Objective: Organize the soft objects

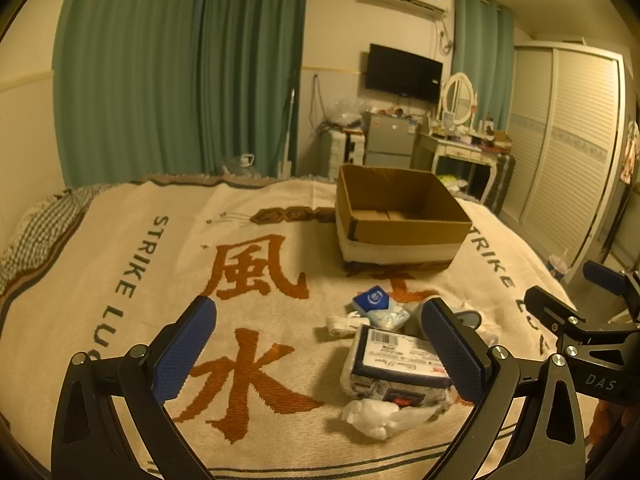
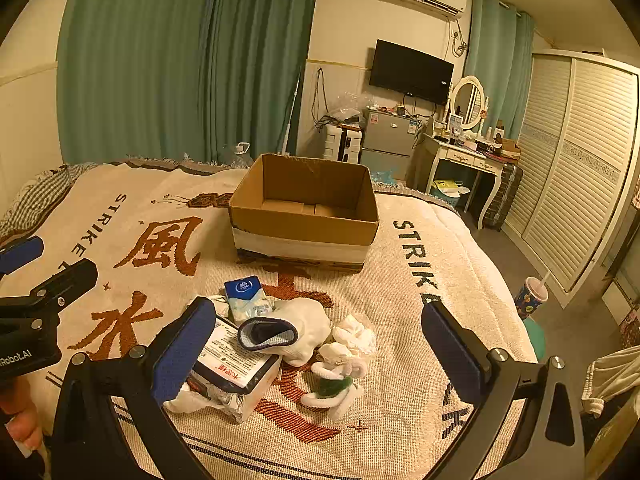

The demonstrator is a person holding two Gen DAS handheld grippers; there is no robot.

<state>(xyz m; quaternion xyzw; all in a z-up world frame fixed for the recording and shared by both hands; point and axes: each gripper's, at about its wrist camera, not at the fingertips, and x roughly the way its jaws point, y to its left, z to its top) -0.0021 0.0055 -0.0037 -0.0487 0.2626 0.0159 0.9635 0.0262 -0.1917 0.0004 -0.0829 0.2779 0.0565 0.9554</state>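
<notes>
A pile of soft things lies on the cream blanket (image 2: 400, 300): a large tissue pack (image 1: 394, 364) (image 2: 232, 360), a small blue tissue packet (image 1: 372, 300) (image 2: 244, 292), a white sock with a dark cuff (image 2: 288, 328) and a white-and-green plush (image 2: 340, 376). An open cardboard box (image 1: 400, 216) (image 2: 304, 216) stands behind the pile with nothing visible inside. My left gripper (image 1: 320, 356) hovers open left of the pile. My right gripper (image 2: 320, 356) hovers open above it, holding nothing.
The bed drops off at the right to a floor with a drink cup (image 2: 530, 294). A white wardrobe (image 2: 576, 168), a dressing table (image 2: 468, 160), a small fridge (image 2: 386, 140) and green curtains (image 2: 180, 60) stand beyond the bed.
</notes>
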